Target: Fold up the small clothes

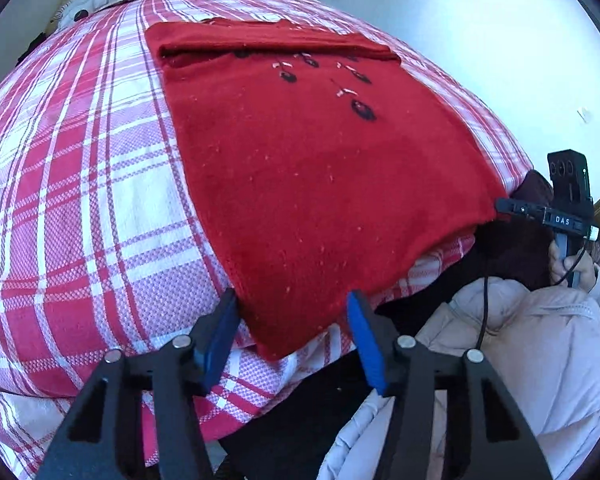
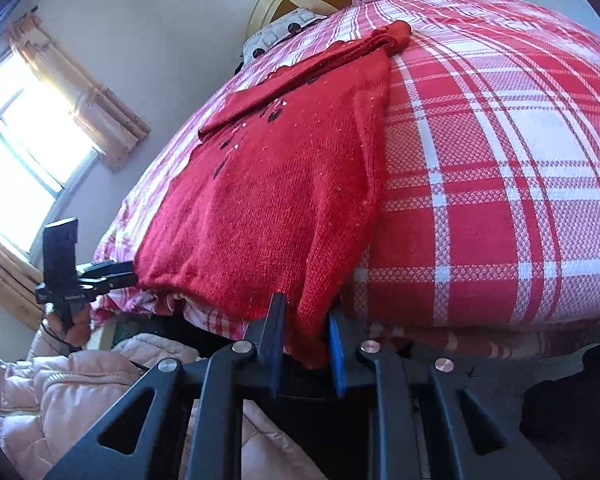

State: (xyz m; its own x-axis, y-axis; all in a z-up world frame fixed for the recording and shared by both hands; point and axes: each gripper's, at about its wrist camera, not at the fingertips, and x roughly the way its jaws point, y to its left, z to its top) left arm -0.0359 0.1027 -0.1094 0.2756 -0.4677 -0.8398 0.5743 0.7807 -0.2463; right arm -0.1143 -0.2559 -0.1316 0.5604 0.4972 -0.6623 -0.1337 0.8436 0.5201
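The left gripper (image 1: 292,320) sits at the near hem of the red knitted sweater (image 1: 300,152), its blue-padded jaws spread wide with one bottom corner lying between them, not yet pinched. That placement suggests it is lining up to take the corner. The right gripper (image 2: 304,328) has the other bottom corner between its jaws; the gap is narrow and the knit fills it, so it looks clamped on the hem, though the contact itself is hard to see. Taking both hem corners would let the lower edge be lifted evenly and carried toward the neckline. The sweater lies flat on the red-and-white checked bedspread (image 1: 80,200), sleeves already folded across the chest, hem hanging just over the bed's edge.
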